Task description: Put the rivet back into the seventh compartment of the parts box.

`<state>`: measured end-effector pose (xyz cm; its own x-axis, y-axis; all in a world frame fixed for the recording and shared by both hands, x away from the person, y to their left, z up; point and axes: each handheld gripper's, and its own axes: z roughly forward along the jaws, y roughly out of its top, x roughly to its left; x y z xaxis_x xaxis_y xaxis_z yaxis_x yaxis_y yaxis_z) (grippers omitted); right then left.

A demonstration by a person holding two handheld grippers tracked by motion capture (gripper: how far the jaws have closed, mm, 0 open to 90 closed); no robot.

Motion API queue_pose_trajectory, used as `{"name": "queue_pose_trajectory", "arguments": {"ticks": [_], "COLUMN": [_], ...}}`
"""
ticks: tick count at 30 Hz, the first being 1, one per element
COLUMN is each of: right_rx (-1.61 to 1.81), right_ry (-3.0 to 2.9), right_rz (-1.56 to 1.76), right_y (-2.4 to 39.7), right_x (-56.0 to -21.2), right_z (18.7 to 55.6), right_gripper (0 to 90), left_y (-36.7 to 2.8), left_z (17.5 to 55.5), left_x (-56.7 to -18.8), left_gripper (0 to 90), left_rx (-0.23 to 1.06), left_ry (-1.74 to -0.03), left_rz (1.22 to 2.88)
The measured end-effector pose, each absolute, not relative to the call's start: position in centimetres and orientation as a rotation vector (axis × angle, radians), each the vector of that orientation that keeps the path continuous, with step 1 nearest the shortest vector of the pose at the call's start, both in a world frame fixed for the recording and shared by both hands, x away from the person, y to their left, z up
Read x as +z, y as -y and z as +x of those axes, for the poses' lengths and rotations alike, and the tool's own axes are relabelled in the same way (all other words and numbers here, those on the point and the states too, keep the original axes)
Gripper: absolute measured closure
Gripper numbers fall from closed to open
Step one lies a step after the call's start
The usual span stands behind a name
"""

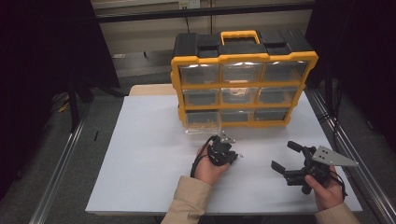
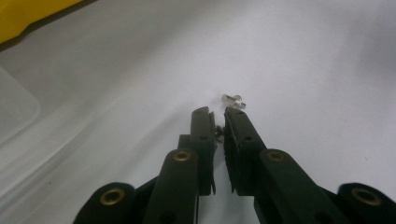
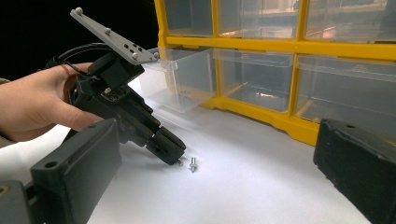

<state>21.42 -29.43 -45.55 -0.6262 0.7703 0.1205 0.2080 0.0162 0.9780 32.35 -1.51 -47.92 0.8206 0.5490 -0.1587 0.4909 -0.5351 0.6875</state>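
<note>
Two screws: one small dark screw (image 2: 218, 132) pinched between my nearly closed left gripper (image 2: 216, 116) jaws (matte black), another shiny metal screw (image 2: 232, 99) lying just beyond the tips.

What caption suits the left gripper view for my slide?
Left gripper, jaws nearly shut on a small dark part, beside a screw on the white table.

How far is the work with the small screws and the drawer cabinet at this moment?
Done: the bottom-left drawer of the yellow cabinet is pulled out. In hand: the left gripper, its jaws nearly together, closes on a small dark piece on the white table; a second screw lies just beyond the tips. Left: putting both away, presumably in that drawer. The right gripper waits open and empty.
</note>
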Motion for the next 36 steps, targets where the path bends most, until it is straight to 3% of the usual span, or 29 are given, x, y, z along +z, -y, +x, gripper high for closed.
{"name": "queue_pose_trajectory", "arguments": {"ticks": [36], "right_rx": [1.638], "right_ry": [-1.852], "right_rz": [0.993], "right_y": [29.5], "right_x": [-45.6], "right_z": [21.5], "right_gripper": [0.4], "left_y": [0.5], "left_z": [33.5], "left_x": [-44.8], "left_gripper": [83.2], "left_rx": [0.094], "left_ry": [-0.88], "left_rz": [2.112]}}
